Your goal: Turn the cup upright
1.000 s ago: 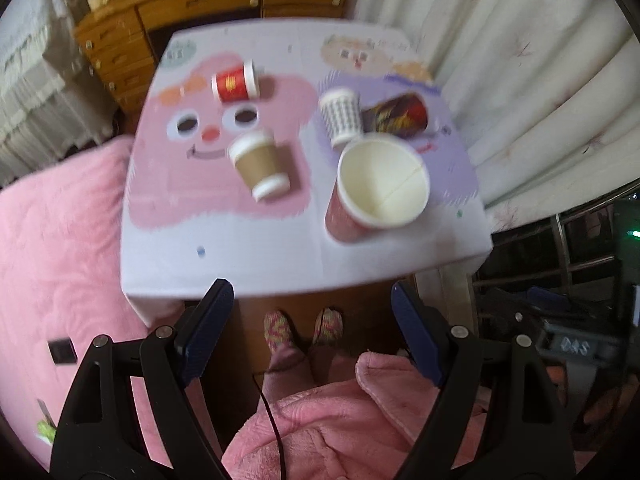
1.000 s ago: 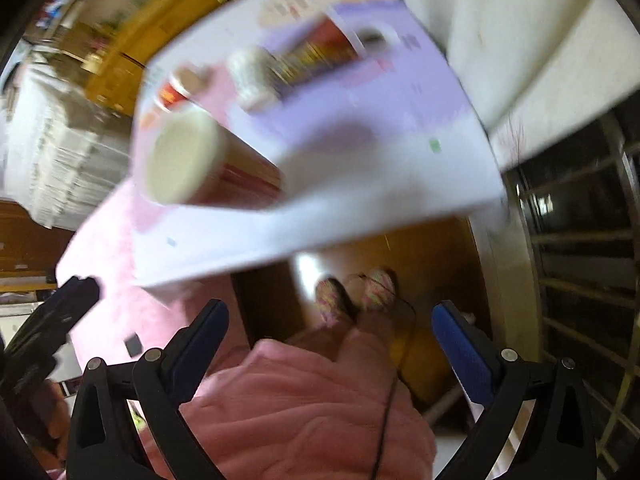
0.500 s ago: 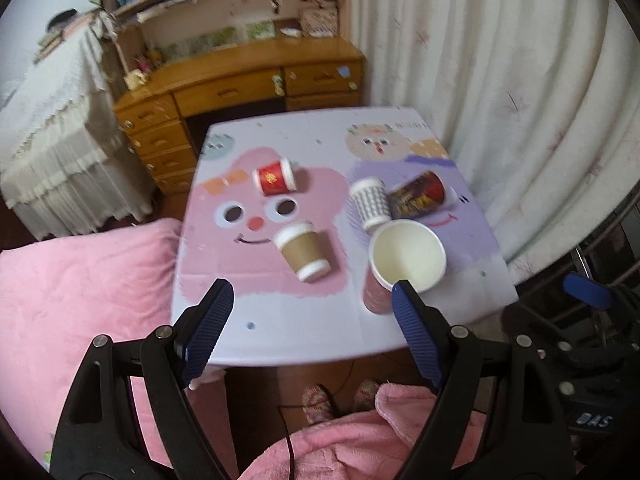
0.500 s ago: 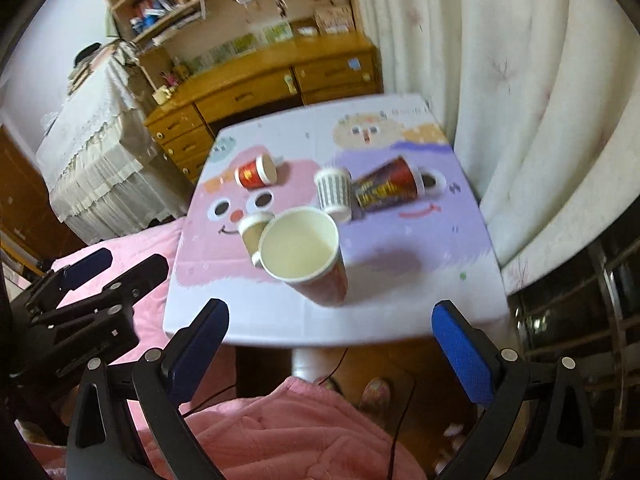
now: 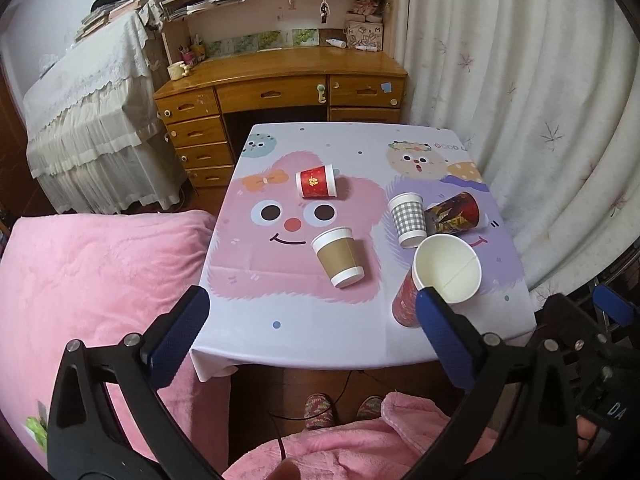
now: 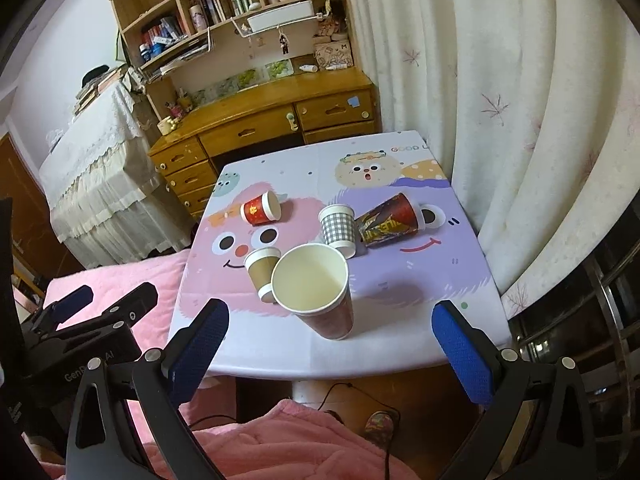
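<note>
At lower centre of the right wrist view, one red cup (image 6: 316, 292) stands upright on the counter (image 6: 400, 344); four cups lie tipped; right gripper (image 6: 328, 344) and left gripper (image 5: 312, 332) both spread, empty.

Both fisheye views sharp, no motion blur. Soft, even indoor light, moderately bright. Faint shadows beside paper cups on cartoon-print white tablecloth (image 5: 304, 320). Strong barrel distortion bends white pleated curtain (image 6: 520, 100); black vignette corners.
</note>
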Available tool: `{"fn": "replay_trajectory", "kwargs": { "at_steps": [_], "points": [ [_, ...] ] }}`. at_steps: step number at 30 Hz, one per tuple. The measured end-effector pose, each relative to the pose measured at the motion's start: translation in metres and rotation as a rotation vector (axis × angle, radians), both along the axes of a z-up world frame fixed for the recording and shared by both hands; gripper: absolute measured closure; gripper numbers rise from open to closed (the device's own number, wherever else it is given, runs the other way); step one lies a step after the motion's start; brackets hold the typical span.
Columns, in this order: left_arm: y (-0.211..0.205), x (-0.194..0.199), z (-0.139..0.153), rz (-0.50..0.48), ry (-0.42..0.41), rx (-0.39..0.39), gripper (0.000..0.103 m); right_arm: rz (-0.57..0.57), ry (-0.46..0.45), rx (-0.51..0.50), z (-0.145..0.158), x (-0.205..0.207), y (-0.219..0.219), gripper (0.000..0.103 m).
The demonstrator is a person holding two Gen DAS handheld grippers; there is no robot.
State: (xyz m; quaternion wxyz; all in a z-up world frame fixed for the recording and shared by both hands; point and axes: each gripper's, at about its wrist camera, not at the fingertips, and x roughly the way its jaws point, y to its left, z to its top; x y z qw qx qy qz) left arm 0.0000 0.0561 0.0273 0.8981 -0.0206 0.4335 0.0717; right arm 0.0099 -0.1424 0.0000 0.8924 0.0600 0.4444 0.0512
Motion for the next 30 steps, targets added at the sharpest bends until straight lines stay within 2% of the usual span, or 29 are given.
{"fn": "replay_trajectory", "kwargs": {
  "at_steps": [10,30],
  "points": [
    [-0.011,0.004,-0.005,-0.022,0.013,-0.012,0.001,0.028,0.006,-0.031,-0.004,-0.002,0.004,0.0],
    [-0.014,0.008,-0.002,-0.039,0.019,-0.034,0.001,0.032,0.032,-0.017,-0.008,0.004,-0.006,0.0]
  ]
}}
